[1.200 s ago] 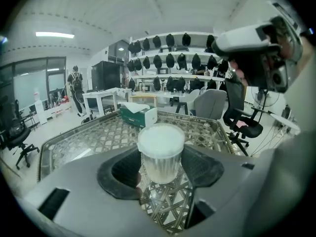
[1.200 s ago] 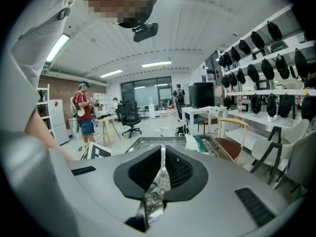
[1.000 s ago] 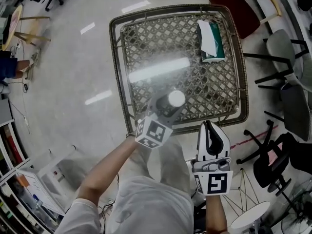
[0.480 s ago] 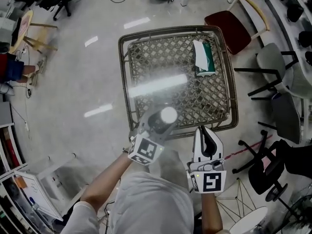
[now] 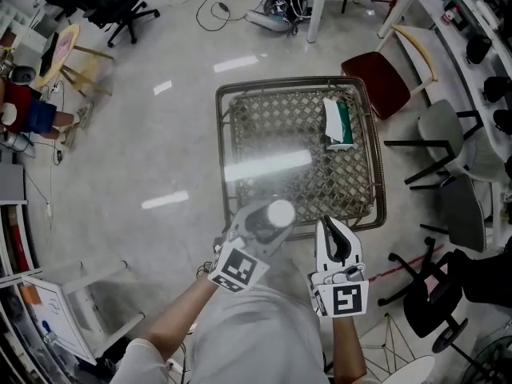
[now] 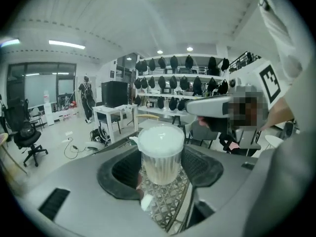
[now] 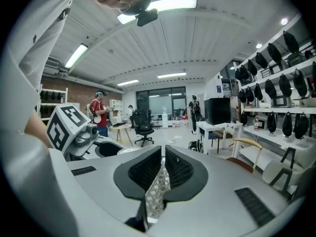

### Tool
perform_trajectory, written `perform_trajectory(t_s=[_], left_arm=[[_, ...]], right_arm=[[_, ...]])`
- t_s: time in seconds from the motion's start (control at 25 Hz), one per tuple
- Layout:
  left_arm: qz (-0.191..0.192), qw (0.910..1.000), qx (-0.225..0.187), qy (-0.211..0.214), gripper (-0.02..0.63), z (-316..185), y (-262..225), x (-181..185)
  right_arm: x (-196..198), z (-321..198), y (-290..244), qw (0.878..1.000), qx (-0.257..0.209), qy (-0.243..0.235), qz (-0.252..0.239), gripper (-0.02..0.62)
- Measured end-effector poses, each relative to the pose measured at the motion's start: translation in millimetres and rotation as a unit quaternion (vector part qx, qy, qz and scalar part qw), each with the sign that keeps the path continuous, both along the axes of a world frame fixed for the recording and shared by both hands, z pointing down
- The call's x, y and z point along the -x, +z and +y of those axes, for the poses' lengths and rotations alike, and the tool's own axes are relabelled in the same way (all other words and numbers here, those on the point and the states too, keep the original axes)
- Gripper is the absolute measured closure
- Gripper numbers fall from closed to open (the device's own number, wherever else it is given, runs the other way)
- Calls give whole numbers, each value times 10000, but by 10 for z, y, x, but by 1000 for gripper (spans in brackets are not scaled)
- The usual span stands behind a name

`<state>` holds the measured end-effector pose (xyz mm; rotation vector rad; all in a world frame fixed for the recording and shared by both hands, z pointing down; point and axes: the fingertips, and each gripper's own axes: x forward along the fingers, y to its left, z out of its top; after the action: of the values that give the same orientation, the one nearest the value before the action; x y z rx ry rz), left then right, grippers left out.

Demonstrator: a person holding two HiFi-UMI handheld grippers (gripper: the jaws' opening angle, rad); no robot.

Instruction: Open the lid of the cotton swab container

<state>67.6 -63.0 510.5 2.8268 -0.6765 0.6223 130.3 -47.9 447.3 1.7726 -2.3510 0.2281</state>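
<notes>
Close to the person, the left claw [image 5: 264, 224] clamps the cotton swab container [image 6: 159, 163] upright by its clear body, its white lid [image 6: 160, 138] on. The right claw [image 5: 336, 241] hangs just beside it, shut and empty. Both are above the near edge of the wicker table [image 5: 222, 134]. The step likely needs a steady left grip while the right claw parts to take the lid's rim squarely.

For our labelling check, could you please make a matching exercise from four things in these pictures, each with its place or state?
1 swab container
2 right gripper
3 green-and-white pack
4 red chair

a shut, nothing in it
b on the table, far right
c on the floor beside the table
d held in the left gripper

Pairs: 1-d, 2-a, 3-b, 4-c
</notes>
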Motion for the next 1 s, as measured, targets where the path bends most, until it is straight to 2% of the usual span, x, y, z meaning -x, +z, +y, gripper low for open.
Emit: perform_trajectory(t_s=[0.16,0.44,0.72,0.76,0.88,1.0], left_arm=[[13,10000,-91,7,359,47,-247,90],[34,9993,-235,294,359,198,-549,231],[170,9975,-163,666,359,346,-789,350],[163,9969,-174,751,360,363,-812,362],[146,9948,-187,994,360,402,-881,393],[115,9925,-250,1195,360,420,-969,399]], right_arm=[[151,9,-163,9992,34,-387,39,596],[392,98,-531,9951,-263,-949,125,595],[634,258,-726,9830,-350,-1780,-290,594],[667,285,-768,9799,-352,-1931,-344,581],[786,338,-853,9700,-215,-2399,-340,484],[915,374,-920,9566,52,-2870,-496,458]])
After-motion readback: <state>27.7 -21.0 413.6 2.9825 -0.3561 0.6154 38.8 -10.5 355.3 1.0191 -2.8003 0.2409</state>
